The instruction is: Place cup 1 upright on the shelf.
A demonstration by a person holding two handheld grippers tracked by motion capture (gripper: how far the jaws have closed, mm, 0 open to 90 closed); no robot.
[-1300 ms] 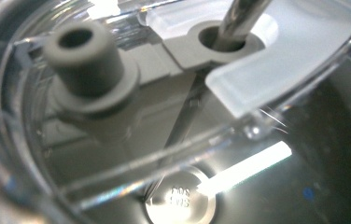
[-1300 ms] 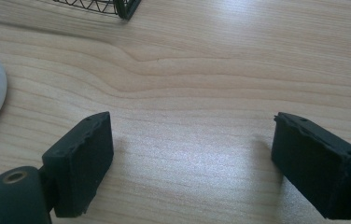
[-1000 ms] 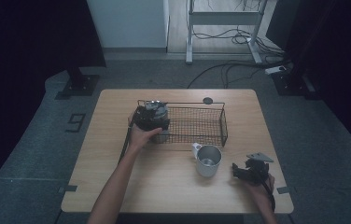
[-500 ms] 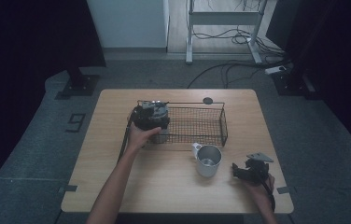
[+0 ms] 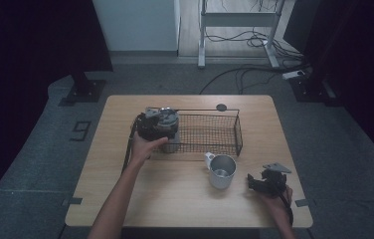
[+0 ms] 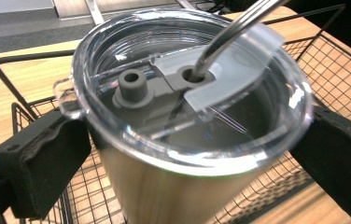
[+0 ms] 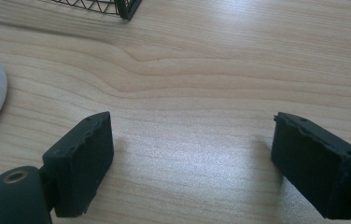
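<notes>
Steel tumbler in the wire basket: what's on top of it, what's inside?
The tumbler carries a clear lid with a metal straw through its slider hole. Its contents are hidden under the reflective lid.

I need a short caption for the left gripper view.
Steel tumbler with clear lid and straw between the left gripper's just-opened jaws, inside wire basket.

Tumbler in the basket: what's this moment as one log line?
left gripper: jaws just opening, tumbler between them | tumbler: upright in wire basket | right gripper: open, empty, over table
</notes>
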